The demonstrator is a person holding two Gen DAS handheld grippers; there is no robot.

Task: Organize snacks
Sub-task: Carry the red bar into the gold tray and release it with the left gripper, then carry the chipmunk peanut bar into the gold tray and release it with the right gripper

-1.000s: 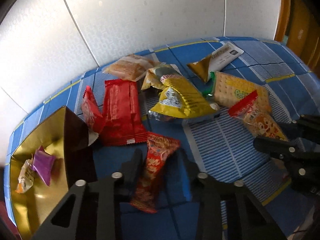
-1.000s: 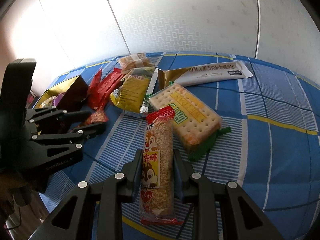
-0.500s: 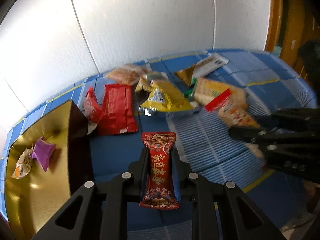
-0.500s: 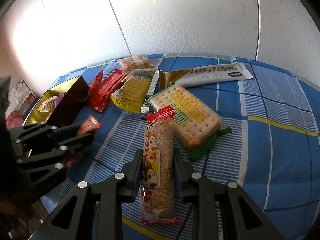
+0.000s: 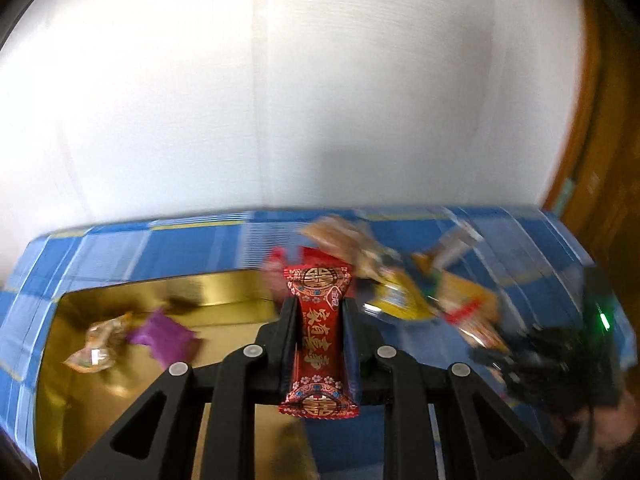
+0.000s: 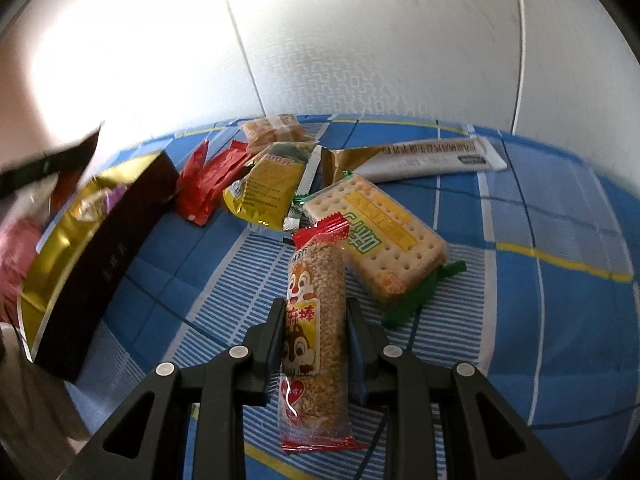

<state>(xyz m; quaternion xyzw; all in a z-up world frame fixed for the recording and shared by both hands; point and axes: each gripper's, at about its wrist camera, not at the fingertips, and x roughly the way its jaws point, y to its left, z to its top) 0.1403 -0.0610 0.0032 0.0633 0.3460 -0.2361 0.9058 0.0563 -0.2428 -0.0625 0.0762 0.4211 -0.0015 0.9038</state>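
Note:
My left gripper [image 5: 318, 312] is shut on a red candy packet with gold characters [image 5: 318, 332] and holds it in the air over the right edge of the gold-lined box [image 5: 224, 292]. The box holds a purple wrapper [image 5: 162, 336] and a clear gold-tinted one [image 5: 94, 346]. My right gripper [image 6: 316, 320] is shut on a long sesame-stick packet with a chipmunk picture [image 6: 314, 320], low over the blue checked cloth [image 6: 560, 208]. The box also shows in the right wrist view [image 6: 100, 240], at the left.
Loose snacks lie on the cloth: a cracker pack [image 6: 384, 236], a yellow bag [image 6: 266, 192], red packets [image 6: 208, 188], a long white-and-gold pack [image 6: 432, 158] and a clear biscuit pack [image 6: 272, 130]. A white wall stands behind. The other gripper [image 5: 552, 364] is blurred at the right of the left wrist view.
My left gripper closed on the red candy packet, lifted it off the cloth and swung left over the box. My right gripper stays shut on the sesame-stick packet, almost unmoved.

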